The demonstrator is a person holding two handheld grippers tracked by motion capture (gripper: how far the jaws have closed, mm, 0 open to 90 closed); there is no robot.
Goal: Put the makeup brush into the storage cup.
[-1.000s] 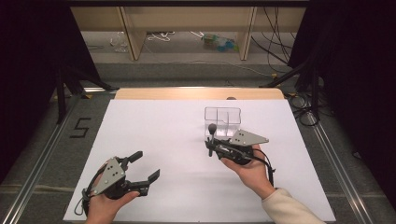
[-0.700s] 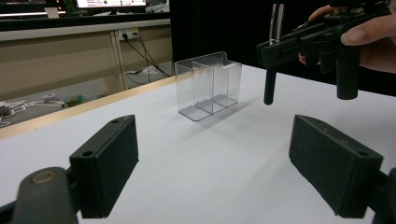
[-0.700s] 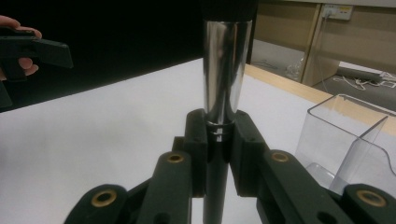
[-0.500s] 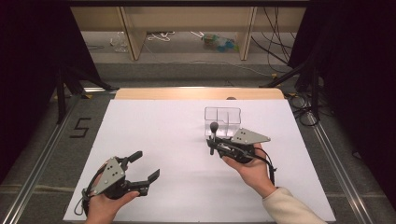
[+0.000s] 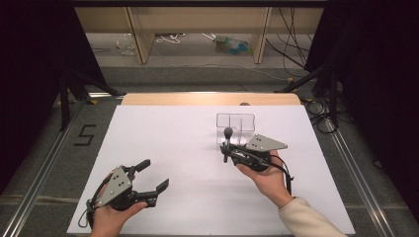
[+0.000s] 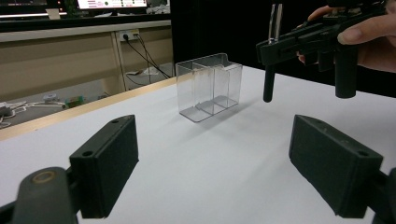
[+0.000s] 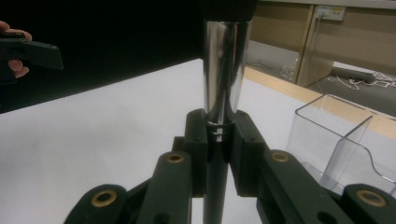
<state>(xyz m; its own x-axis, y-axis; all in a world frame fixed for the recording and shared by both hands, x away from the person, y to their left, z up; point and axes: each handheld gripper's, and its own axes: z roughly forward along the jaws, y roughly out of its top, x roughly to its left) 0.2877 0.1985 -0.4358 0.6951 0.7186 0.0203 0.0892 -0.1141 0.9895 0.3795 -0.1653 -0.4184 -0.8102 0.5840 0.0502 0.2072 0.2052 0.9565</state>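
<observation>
The right gripper [image 5: 226,152] has its jaws clamped on an upright chrome-and-black rod [image 7: 222,88], just beside the clear box [image 5: 236,126]; the left gripper [image 5: 154,177] has its jaws apart over the bench [image 5: 188,148]

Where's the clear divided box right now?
In the high view, the clear divided box stands right of centre on the white table, just beyond the right gripper holding an upright pen.

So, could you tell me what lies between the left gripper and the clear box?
Nothing: in the high view only bare white table lies between the left gripper and the clear box.
</observation>
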